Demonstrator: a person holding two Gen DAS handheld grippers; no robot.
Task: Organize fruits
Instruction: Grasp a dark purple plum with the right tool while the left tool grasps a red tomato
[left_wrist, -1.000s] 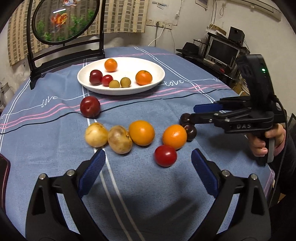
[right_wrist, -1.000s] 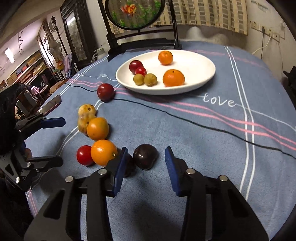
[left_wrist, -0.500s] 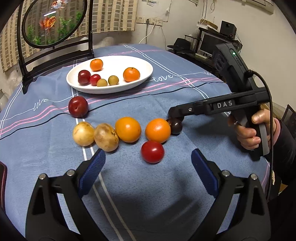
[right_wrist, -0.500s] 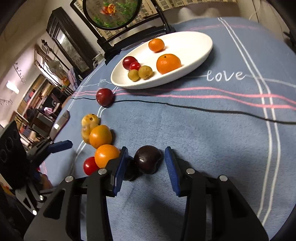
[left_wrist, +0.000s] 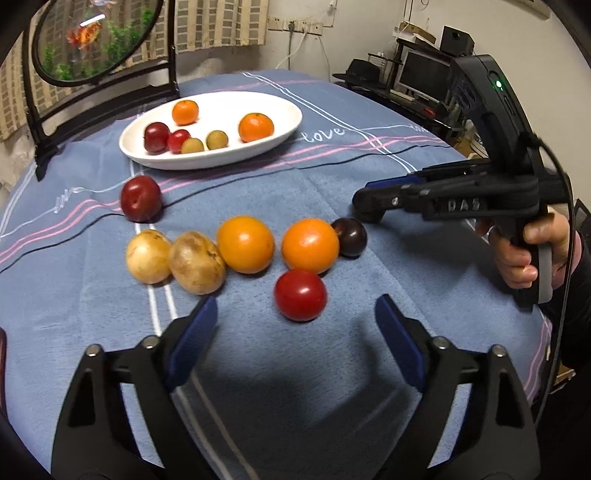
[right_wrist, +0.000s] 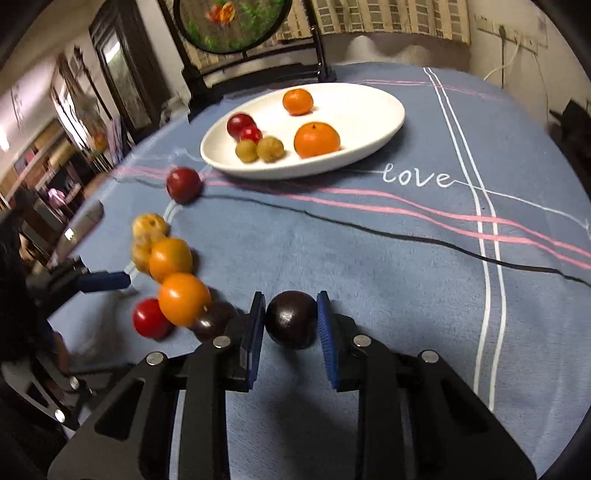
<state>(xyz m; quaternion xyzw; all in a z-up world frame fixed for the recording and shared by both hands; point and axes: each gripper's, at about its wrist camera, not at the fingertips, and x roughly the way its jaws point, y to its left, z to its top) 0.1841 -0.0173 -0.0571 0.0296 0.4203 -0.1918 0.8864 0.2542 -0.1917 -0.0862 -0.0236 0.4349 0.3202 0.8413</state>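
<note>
My right gripper (right_wrist: 291, 326) is shut on a dark plum (right_wrist: 291, 319) that rests on the blue tablecloth. A second dark plum (right_wrist: 214, 319) lies just left of it, touching an orange (right_wrist: 183, 299). In the left wrist view the right gripper (left_wrist: 369, 208) hides its plum. My left gripper (left_wrist: 295, 332) has its jaws closing, wide apart, with a red tomato (left_wrist: 300, 295) between the tips and untouched. Beyond it lie two oranges (left_wrist: 245, 244), two yellow fruits (left_wrist: 147, 256) and a red plum (left_wrist: 141, 198). The white plate (left_wrist: 221, 107) holds several fruits.
A round fish picture on a black stand (left_wrist: 92, 37) stands behind the plate. A person's hand (left_wrist: 524, 254) grips the right tool at the table's right edge. A desk with a monitor (left_wrist: 421, 74) is beyond the table. Bare cloth (right_wrist: 406, 258) stretches right of the plate.
The right jaws have shut on the dark plum that lay between them. The left jaws have narrowed a little, and the left view has drawn nearer to the red tomato.
</note>
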